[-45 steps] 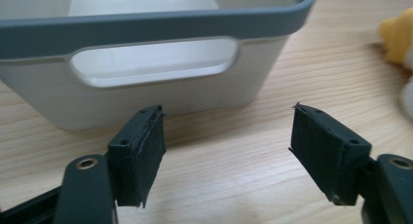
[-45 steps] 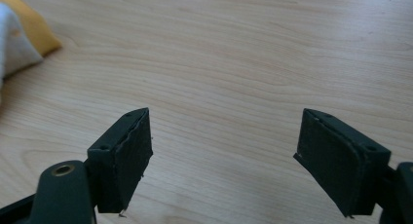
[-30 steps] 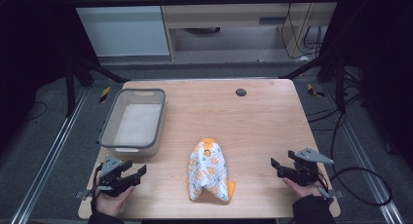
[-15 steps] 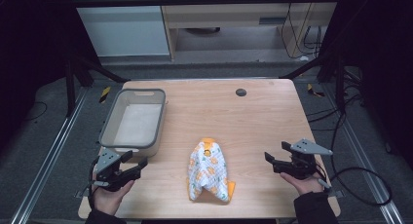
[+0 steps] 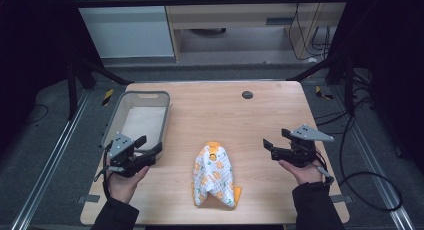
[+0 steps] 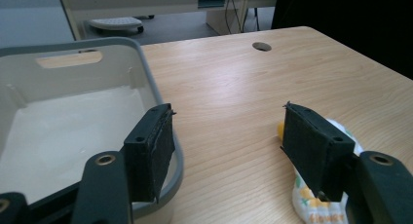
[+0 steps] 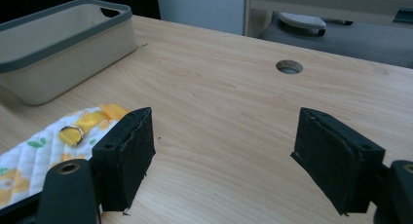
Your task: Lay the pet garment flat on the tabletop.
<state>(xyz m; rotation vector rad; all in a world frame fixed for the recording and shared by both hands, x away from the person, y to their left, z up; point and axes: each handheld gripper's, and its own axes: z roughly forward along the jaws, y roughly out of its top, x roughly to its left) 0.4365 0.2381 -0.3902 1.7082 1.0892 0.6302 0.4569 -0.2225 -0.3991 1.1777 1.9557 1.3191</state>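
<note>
Wooden table (image 5: 210, 115): quilted cloth (image 5: 214, 176) lies mid-front, bin (image 5: 116, 119) to its left. My left gripper (image 5: 148, 149) and right gripper (image 5: 270, 149) flank it, jaws apart, empty. Best approach low, pinching opposite edges evenly.

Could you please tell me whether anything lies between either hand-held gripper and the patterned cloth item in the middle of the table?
Nothing visible does. Bare tabletop separates the cloth item from the left hand-held gripper and the right hand-held gripper. The bin sits beside the left one, off its path.
</note>
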